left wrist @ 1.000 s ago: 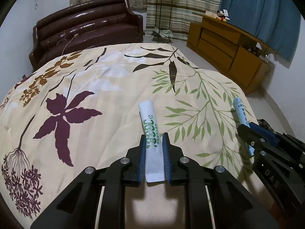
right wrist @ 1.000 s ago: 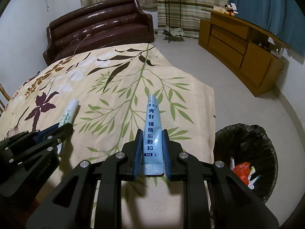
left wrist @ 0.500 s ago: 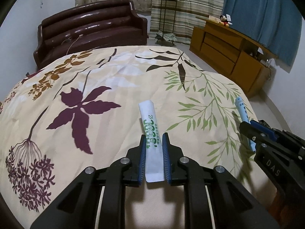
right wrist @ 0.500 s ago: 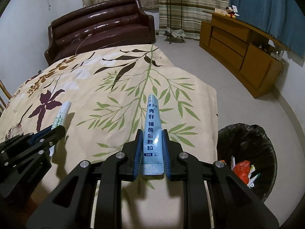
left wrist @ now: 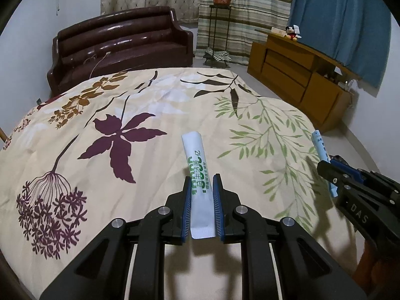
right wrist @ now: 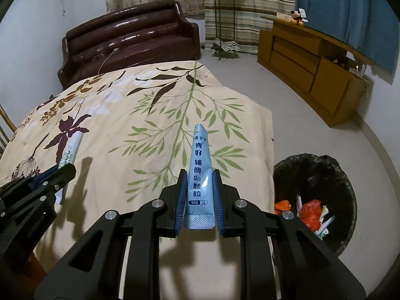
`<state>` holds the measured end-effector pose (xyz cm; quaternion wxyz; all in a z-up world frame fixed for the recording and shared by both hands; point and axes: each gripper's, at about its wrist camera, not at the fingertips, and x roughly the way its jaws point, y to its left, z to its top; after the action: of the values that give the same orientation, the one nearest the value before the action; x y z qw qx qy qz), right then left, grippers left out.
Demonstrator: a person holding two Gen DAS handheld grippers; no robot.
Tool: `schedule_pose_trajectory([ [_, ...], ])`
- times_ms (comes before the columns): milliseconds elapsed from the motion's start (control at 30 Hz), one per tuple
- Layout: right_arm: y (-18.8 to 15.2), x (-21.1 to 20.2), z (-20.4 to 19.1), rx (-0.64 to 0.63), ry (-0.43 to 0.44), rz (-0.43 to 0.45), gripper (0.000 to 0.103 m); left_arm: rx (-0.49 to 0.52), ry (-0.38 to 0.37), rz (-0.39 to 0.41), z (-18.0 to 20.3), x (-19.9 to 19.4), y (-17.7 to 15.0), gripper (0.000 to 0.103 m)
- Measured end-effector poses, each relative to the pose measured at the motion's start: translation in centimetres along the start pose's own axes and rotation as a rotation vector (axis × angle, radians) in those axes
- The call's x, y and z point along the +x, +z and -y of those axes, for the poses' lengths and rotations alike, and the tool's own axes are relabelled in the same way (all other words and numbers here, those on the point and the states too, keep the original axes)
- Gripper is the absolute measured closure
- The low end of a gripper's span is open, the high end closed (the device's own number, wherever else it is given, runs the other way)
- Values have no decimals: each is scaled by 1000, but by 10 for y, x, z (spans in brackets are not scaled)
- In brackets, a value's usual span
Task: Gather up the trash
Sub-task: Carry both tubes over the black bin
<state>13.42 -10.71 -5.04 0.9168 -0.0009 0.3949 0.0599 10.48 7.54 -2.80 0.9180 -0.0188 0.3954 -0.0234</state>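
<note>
Holding two sachets: my left gripper (left wrist: 202,182) clamped on white sachet (left wrist: 197,167), my right gripper (right wrist: 200,177) clamped on blue sachet (right wrist: 200,167). Lined bin (right wrist: 322,165) lower right of right gripper.

Floral bedspread (left wrist: 155,105) covers bed; nothing visibly resting.

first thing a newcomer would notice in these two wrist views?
Each gripper is clamped on a stick sachet above the floral bedspread: the left gripper holds a white sachet with green print, the right gripper a blue sachet. Next, the black-lined trash bin on the floor at the bed's right, already holding orange wrappers and other sachets.
</note>
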Motion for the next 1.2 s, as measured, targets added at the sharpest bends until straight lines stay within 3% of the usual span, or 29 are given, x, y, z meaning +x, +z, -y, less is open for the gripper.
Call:
schedule_pose_trajectory([
  [267,-13,-22,18,27,-22,23,83,37,-23,36,21,-19,-4,85],
  [567,-23,-42,59,72,-76,48,83,102,-74,67,71,-29,-4,85],
  [1200,-39,-40,170,231,-216,51,83,281,-193,60,187,7,3,85],
])
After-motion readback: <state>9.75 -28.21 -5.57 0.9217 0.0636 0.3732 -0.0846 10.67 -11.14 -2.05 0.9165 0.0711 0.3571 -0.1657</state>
